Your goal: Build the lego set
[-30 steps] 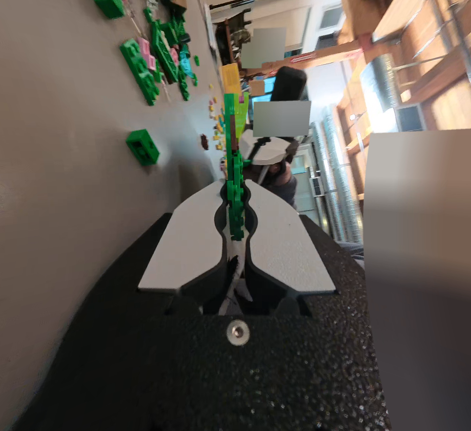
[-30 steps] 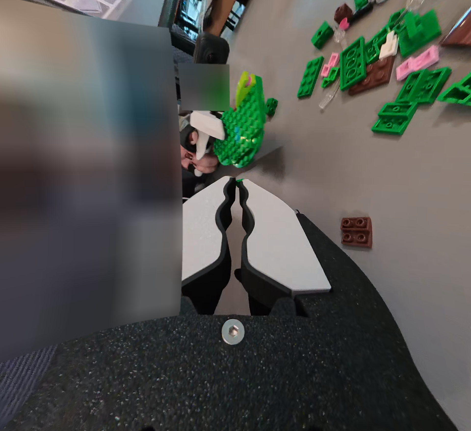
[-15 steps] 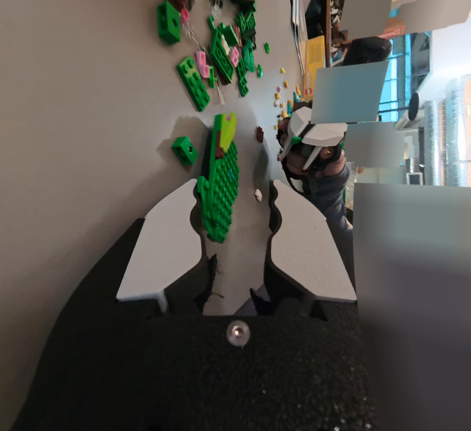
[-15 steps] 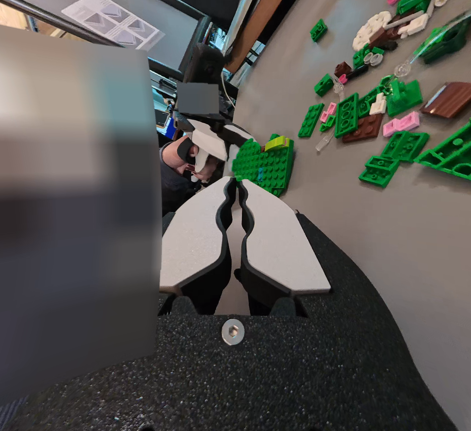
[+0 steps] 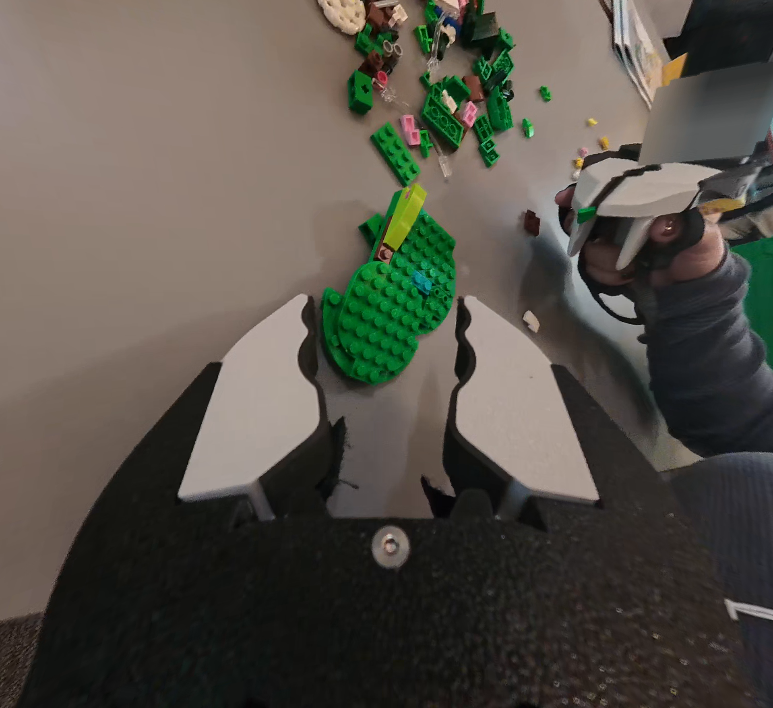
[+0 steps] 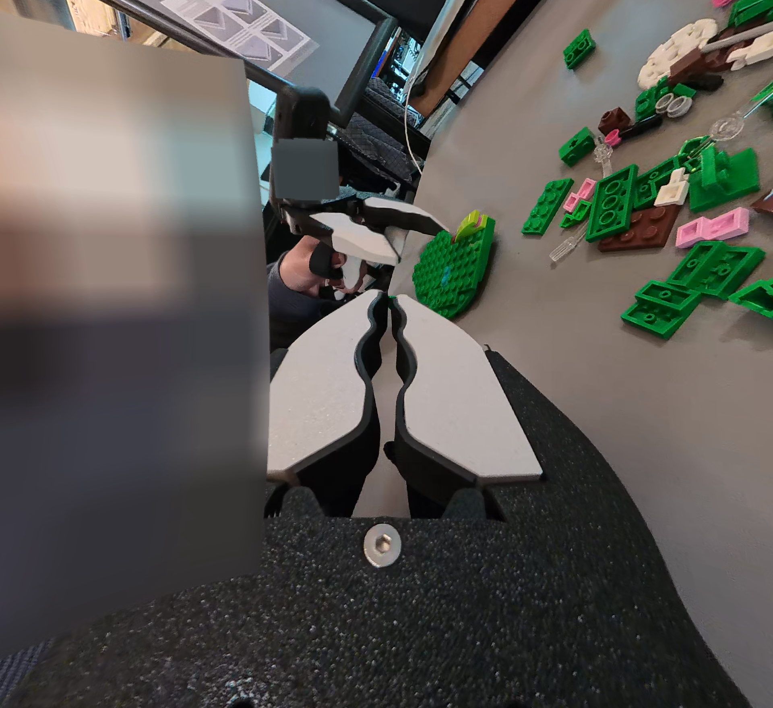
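The green studded base plate build (image 5: 389,311) lies flat on the grey table, with a lime leaf piece (image 5: 405,219) and a small blue piece on it. My left gripper (image 5: 382,303) is open and empty, its fingertips on either side of the plate's near end. The plate also shows in the right wrist view (image 6: 454,269), with the left gripper (image 6: 418,242) just left of it. My right gripper (image 6: 389,298) is shut on a small green piece (image 6: 392,298) at its tips. In the left wrist view the right gripper (image 5: 579,213) hovers right of the plate.
A pile of loose green, pink, brown and white pieces (image 5: 439,60) lies beyond the plate and shows at the right in the right wrist view (image 6: 669,194). A small brown brick (image 5: 532,222) and a white piece (image 5: 530,320) lie right of the plate. A booklet (image 5: 631,39) sits far right. The small brown brick (image 5: 532,222) is closer to my right gripper, around 9 cm from its tips; the left tips are 15 cm off.
My left gripper has opened and let go of the green plate build, which went from upright in the jaws to flat on the table. My right gripper stays shut on the small green piece.
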